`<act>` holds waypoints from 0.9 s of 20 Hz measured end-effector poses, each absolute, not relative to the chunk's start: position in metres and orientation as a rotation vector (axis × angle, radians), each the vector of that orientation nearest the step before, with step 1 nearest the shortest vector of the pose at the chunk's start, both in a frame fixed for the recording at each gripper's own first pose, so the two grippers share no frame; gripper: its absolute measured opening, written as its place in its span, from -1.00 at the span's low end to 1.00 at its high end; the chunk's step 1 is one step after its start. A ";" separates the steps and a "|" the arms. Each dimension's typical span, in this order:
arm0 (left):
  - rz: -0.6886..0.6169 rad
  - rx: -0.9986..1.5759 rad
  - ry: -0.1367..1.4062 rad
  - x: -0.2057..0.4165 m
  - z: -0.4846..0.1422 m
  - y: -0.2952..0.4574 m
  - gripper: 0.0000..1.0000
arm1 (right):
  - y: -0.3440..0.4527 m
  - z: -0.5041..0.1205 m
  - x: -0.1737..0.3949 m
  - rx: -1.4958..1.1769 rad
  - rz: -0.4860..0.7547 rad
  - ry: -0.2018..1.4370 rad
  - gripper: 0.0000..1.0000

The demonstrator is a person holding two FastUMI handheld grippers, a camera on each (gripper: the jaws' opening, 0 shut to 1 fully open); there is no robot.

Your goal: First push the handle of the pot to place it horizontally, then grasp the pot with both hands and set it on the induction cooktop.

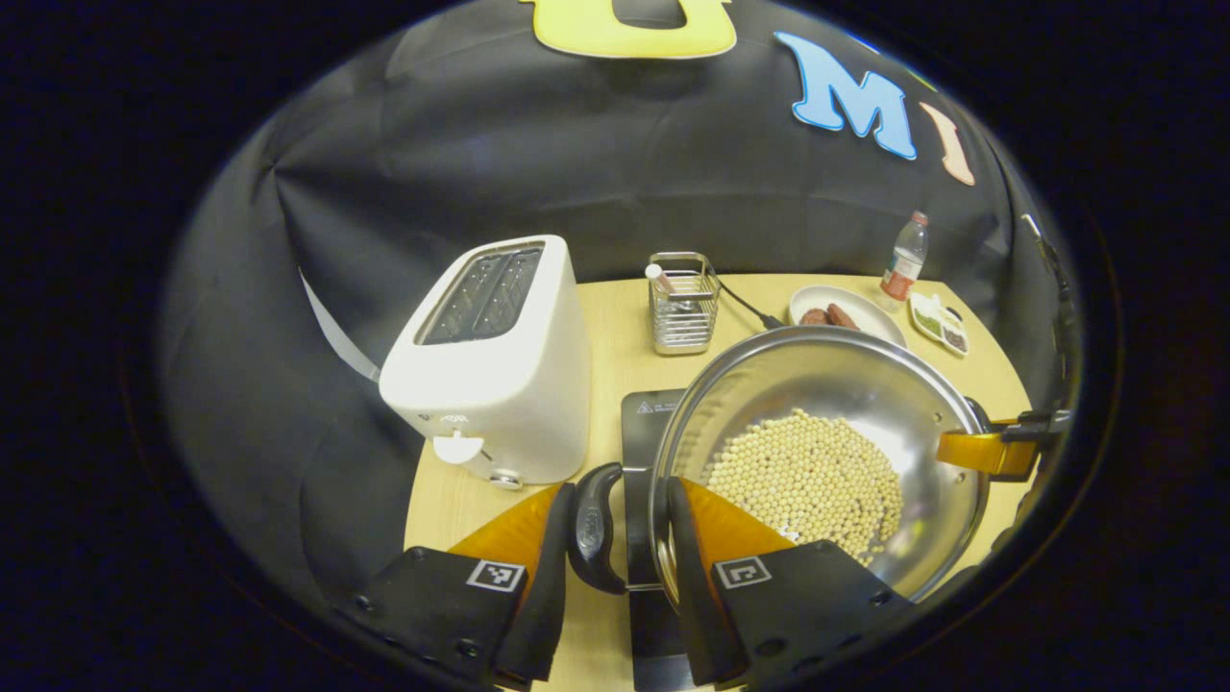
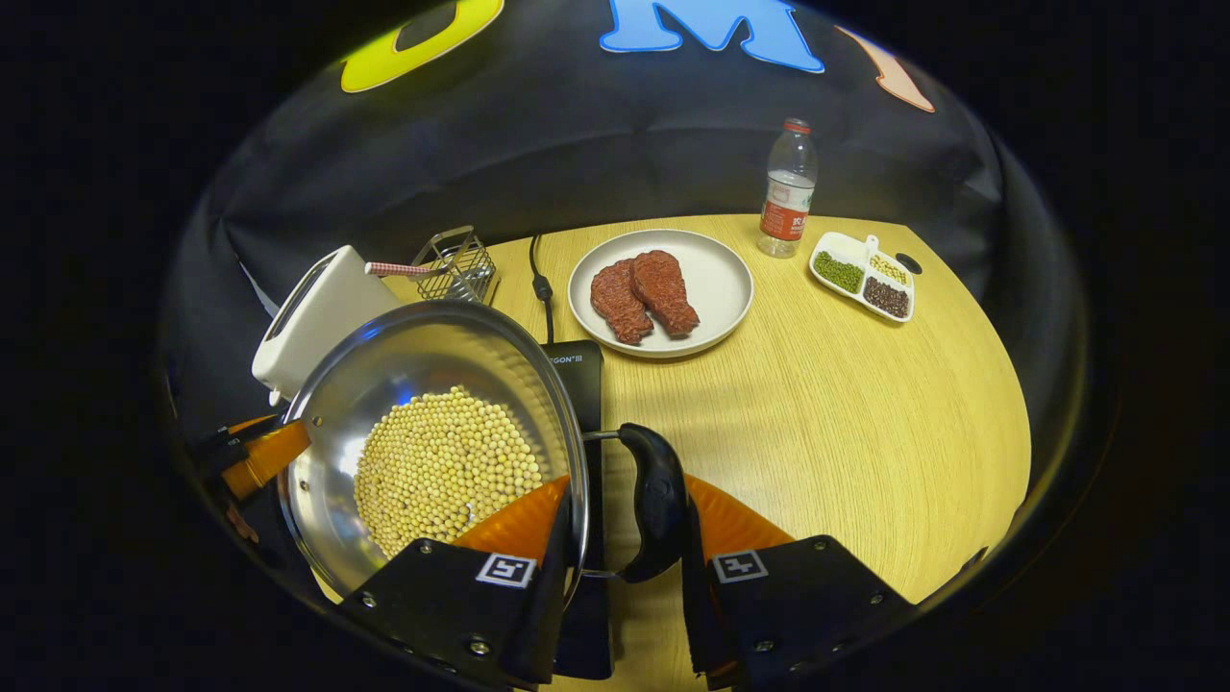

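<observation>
The left gripper [image 1: 620, 538] pinches the black curved side handle [image 1: 596, 527] of the shiny steel pot [image 1: 817, 452], one finger outside the handle and one inside the rim. The right gripper [image 2: 625, 538] clamps the opposite black handle [image 2: 658, 500] in the same way. The pot, holding a heap of pale yellow beans [image 1: 807, 476], appears lifted and tilted above the flat black induction cooktop [image 1: 646, 413], near the front edge of the round wooden table [image 2: 846, 404].

To finish well, I judge both hands should level the rim, keep an even squeeze, centre the base over the cooktop and lower together, so no beans spill.

The left gripper view shows the white toaster [image 1: 495, 360] face-on with its lever, close to the table's left edge. The right gripper view shows the pale plate with two brown steaks [image 2: 661, 288], the clear water bottle [image 2: 788, 190] and the divided white dish of grains [image 2: 862, 275] toward the far edge.
</observation>
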State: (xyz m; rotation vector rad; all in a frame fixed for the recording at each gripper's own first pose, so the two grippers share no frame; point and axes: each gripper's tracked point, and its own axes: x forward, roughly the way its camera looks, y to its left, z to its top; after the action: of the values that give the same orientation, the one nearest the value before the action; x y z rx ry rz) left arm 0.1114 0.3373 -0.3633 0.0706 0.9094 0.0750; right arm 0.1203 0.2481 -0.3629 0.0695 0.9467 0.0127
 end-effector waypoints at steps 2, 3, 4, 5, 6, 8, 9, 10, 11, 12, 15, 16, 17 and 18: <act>0.072 0.072 0.909 0.112 -0.364 0.338 0.15 | 0.250 -0.365 0.121 0.071 0.007 0.944 0.04; 0.074 0.063 0.916 0.111 -0.366 0.338 0.21 | 0.249 -0.368 0.121 0.070 0.003 0.945 0.04; 0.079 0.059 0.919 0.110 -0.371 0.340 0.21 | 0.251 -0.369 0.120 0.073 0.001 0.940 0.05; 0.076 0.059 0.908 0.113 -0.369 0.341 0.16 | 0.250 -0.367 0.122 0.066 -0.004 0.925 0.05; 0.072 0.069 0.897 0.111 -0.371 0.342 0.16 | 0.250 -0.367 0.121 0.060 -0.003 0.919 0.03; 0.069 0.072 0.881 0.111 -0.367 0.341 0.16 | 0.252 -0.367 0.121 0.073 -0.005 0.906 0.05; 0.068 0.068 0.876 0.110 -0.366 0.343 0.12 | 0.251 -0.368 0.120 0.074 -0.004 0.899 0.04; 0.070 0.061 0.871 0.107 -0.365 0.346 0.17 | 0.252 -0.367 0.121 0.077 0.003 0.887 0.05; 0.076 0.047 0.873 0.106 -0.365 0.348 0.38 | 0.253 -0.367 0.121 0.081 0.009 0.879 0.04; 0.083 0.036 0.870 0.103 -0.362 0.352 0.33 | 0.253 -0.366 0.122 0.085 0.016 0.870 0.10; 0.114 0.057 0.816 0.098 -0.333 0.364 0.62 | 0.250 -0.365 0.120 0.106 0.031 0.864 0.25; 0.129 0.055 0.798 0.092 -0.319 0.364 0.41 | 0.248 -0.362 0.120 0.116 0.033 0.851 0.32; 0.140 0.039 0.781 0.086 -0.305 0.362 0.65 | 0.245 -0.358 0.120 0.127 0.034 0.831 0.46; 0.147 0.025 0.757 0.078 -0.288 0.359 0.66 | 0.243 -0.351 0.119 0.141 0.042 0.813 0.54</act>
State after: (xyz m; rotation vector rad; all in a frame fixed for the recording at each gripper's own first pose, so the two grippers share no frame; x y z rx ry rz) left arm 0.0779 0.3586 -0.2876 0.0254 0.7572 0.1465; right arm 0.1190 0.2435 -0.3508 0.1410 0.8133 0.0418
